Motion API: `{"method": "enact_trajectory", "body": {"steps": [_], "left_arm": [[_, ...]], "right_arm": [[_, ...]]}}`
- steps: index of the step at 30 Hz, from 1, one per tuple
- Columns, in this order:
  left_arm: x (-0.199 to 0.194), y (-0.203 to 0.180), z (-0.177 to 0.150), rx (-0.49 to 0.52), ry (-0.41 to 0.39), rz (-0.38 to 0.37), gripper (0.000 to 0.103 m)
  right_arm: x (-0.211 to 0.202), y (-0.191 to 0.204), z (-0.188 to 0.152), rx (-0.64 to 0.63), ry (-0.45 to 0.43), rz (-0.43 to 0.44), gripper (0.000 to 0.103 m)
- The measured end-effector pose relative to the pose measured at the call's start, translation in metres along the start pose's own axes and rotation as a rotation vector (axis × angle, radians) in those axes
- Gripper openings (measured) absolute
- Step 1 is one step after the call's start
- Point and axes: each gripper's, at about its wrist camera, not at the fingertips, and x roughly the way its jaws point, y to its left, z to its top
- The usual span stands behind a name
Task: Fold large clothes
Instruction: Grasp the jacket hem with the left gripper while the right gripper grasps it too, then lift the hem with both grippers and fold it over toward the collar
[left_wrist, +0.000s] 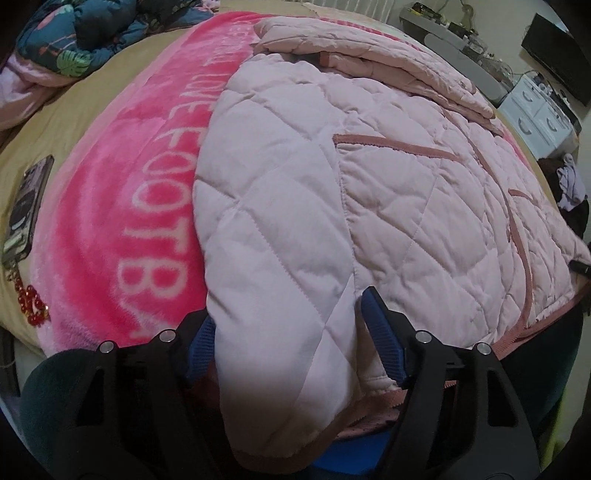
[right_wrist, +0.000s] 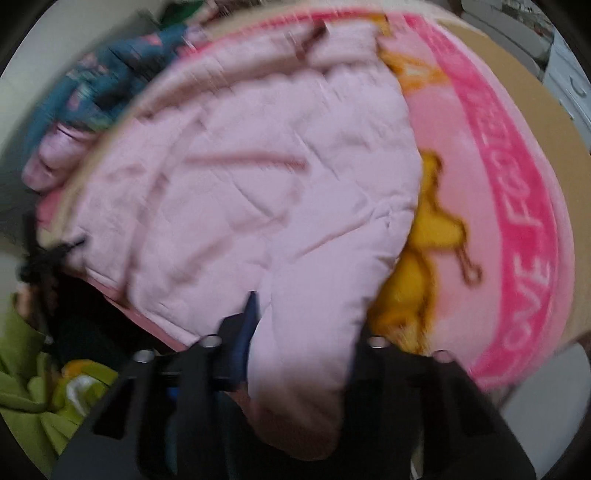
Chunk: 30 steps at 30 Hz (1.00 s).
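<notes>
With the pale pink quilted jacket (left_wrist: 388, 192) spread on the bright pink plush blanket (left_wrist: 122, 206), left gripper (left_wrist: 288, 328) and right gripper (right_wrist: 306, 325) fingers clamp its near edge, apparently ready to lift it toward the far collar.

I count one pale pink quilted padded jacket (left_wrist: 388, 192) with three dusty-pink zipper strips. Under it lies one bright pink fleece blanket (left_wrist: 122, 206) with white lettering. I see one dark phone in a patterned case (left_wrist: 27, 206) with one red bead charm (left_wrist: 33, 306), one blue floral quilt (left_wrist: 85, 40), one white plastic drawer unit (left_wrist: 539, 114) and one lime green cloth (right_wrist: 33, 380).
</notes>
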Motion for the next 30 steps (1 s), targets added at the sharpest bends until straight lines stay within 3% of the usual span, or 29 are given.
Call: {"method": "enact_trajectory", "body": {"steps": [7, 10, 12, 15, 22, 30], "left_arm": [[0.004, 0.008, -0.006, -0.039, 0.028, -0.038, 0.064], [0.001, 0.003, -0.004, -0.038, 0.014, -0.055, 0.047], [-0.005, -0.001, -0.001, -0.034, -0.010, -0.063, 0.027], [-0.014, -0.007, 0.006, -0.021, -0.047, -0.072, 0.013], [-0.049, -0.026, 0.036, 0.050, -0.176, -0.077, 0.010], [-0.069, -0.042, 0.070, 0.066, -0.277, -0.091, 0.010]], "right_arm": [[-0.039, -0.001, 0.023, 0.044, -0.215, 0.098, 0.023], [-0.044, 0.000, 0.036, 0.032, -0.255, 0.108, 0.023], [-0.045, 0.002, 0.039, 0.032, -0.266, 0.108, 0.023], [-0.045, 0.003, 0.042, 0.036, -0.286, 0.112, 0.023], [-0.054, 0.004, 0.048, 0.051, -0.383, 0.129, 0.023], [-0.059, 0.002, 0.061, 0.071, -0.419, 0.131, 0.023]]}}
